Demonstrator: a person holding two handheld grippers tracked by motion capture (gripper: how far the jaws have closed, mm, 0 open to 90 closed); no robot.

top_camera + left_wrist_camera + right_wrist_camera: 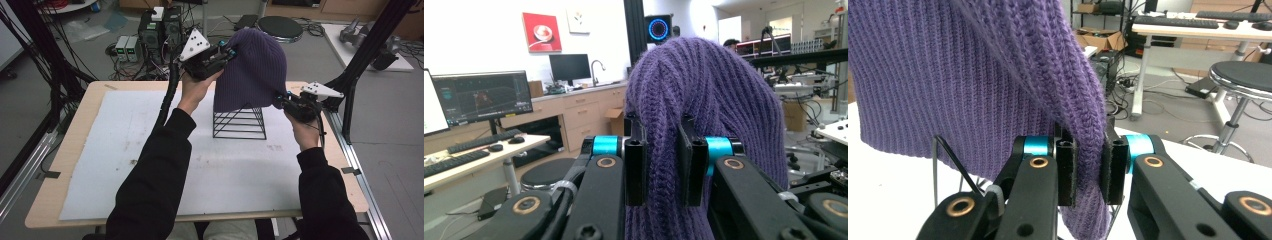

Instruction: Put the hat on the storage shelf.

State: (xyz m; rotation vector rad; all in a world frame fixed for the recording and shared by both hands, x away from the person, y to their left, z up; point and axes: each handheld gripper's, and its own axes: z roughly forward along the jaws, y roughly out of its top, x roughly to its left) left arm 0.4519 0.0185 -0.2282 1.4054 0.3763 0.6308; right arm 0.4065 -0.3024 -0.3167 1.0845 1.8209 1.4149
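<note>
While both grippers pinch the purple hat [252,70], left gripper [227,52] near its crown, right gripper [279,100] at its hem, jaws closed on knit, it drapes the wire stand [240,124] toward the tabletop's [75,150] far edge, apparently being seated

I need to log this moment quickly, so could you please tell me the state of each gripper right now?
Left gripper: shut on the purple beanie, near its top.
Right gripper: shut on the purple beanie, at its lower edge.

beanie [255,70] over wire stand [239,123], on table [80,130]
</note>
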